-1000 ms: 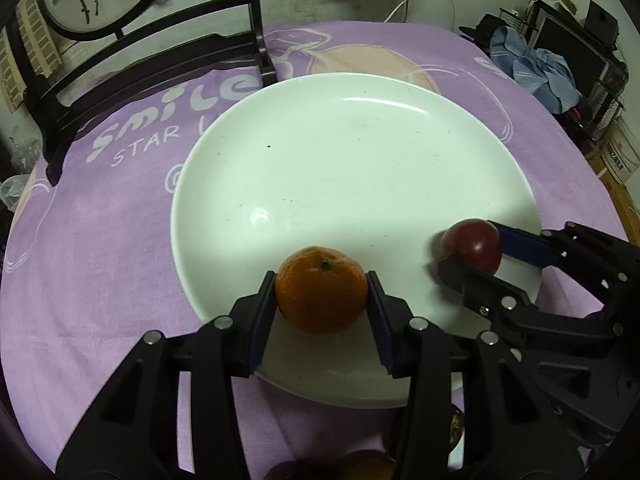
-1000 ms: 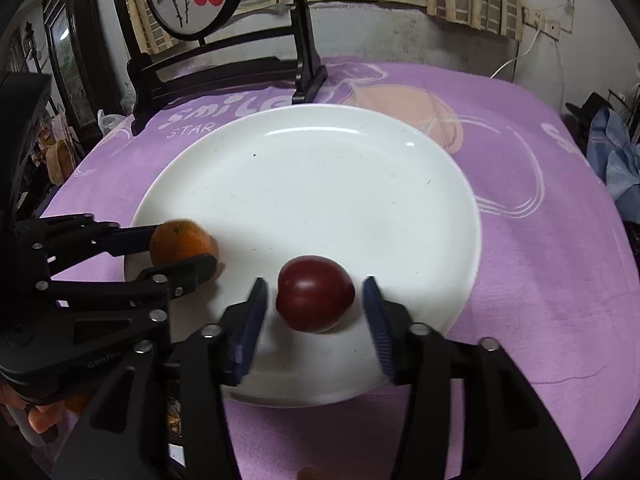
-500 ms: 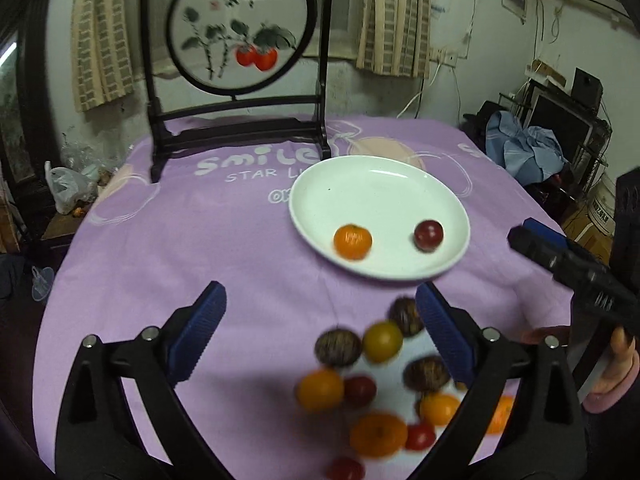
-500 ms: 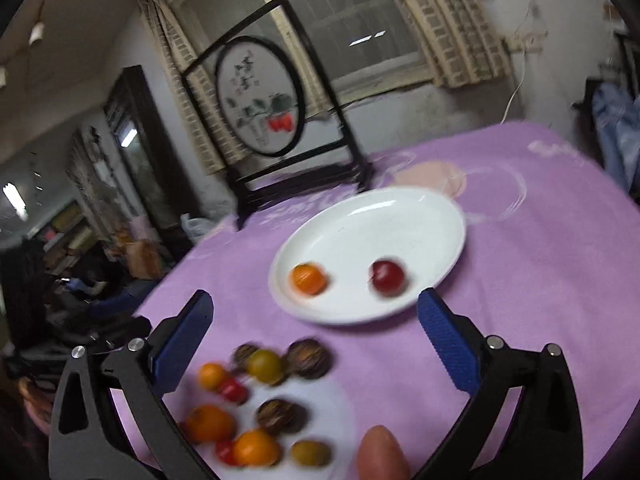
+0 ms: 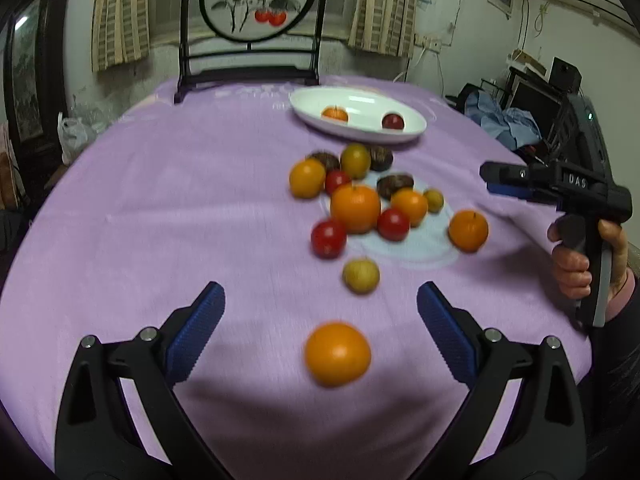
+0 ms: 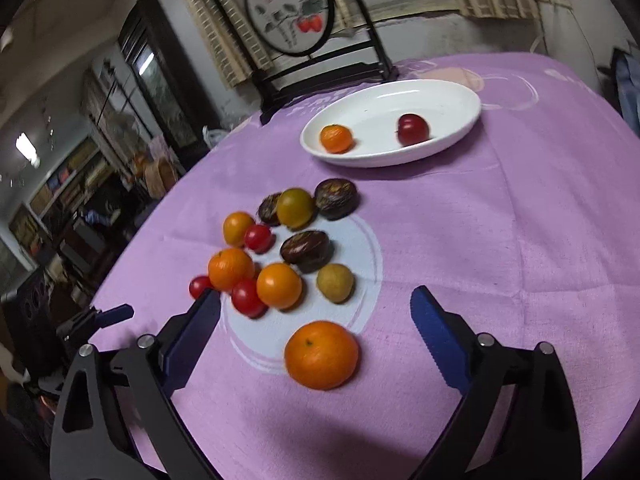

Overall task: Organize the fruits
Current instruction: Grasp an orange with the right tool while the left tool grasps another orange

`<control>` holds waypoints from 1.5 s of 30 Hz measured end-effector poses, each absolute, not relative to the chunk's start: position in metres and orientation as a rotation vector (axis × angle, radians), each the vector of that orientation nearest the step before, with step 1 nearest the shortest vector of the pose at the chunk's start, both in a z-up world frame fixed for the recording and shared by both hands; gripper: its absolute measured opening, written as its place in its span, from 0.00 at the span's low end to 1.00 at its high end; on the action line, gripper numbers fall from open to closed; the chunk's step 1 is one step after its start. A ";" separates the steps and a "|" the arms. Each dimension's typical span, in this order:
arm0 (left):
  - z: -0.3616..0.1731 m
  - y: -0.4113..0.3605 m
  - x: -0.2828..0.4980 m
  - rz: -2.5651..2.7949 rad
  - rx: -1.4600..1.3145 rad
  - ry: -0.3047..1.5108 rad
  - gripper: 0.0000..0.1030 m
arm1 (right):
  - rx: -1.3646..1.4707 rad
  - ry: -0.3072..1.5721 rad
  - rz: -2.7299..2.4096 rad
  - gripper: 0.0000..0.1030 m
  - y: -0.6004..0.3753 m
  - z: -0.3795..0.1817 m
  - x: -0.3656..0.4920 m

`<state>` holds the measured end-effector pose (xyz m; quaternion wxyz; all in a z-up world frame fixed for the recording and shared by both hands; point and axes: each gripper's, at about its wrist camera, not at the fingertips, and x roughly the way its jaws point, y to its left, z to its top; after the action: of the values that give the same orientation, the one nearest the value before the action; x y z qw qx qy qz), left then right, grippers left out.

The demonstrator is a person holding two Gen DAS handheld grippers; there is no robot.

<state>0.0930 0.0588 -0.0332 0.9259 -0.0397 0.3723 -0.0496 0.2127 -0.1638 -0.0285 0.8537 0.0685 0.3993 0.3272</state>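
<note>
- Your left hand-held gripper [image 5: 320,320] hangs wide open and empty around the near orange [image 5: 337,353]; your right hand-held gripper [image 6: 316,318] gapes over another orange [image 6: 321,354].
- Round fruit may roll off the surface [image 5: 160,208] if a finger nudges it.
- The cluster [image 5: 360,200] is tight; reach from its open near side.
- The far plate [image 5: 412,128] holds two fruits, with room left.

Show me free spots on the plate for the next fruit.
The white plate is bare at its far half and between the orange and the red fruit. The fruit cluster on the purple cloth is crowded.
</note>
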 end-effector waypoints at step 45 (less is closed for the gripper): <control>-0.066 0.051 0.097 -0.165 -0.064 0.865 0.65 | -0.017 0.975 0.599 0.43 -0.152 -0.054 0.208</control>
<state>0.0971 0.0508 -0.0656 0.9041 -0.0308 0.4187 -0.0799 0.2078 -0.1521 -0.0538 0.8407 -0.0079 0.4613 0.2834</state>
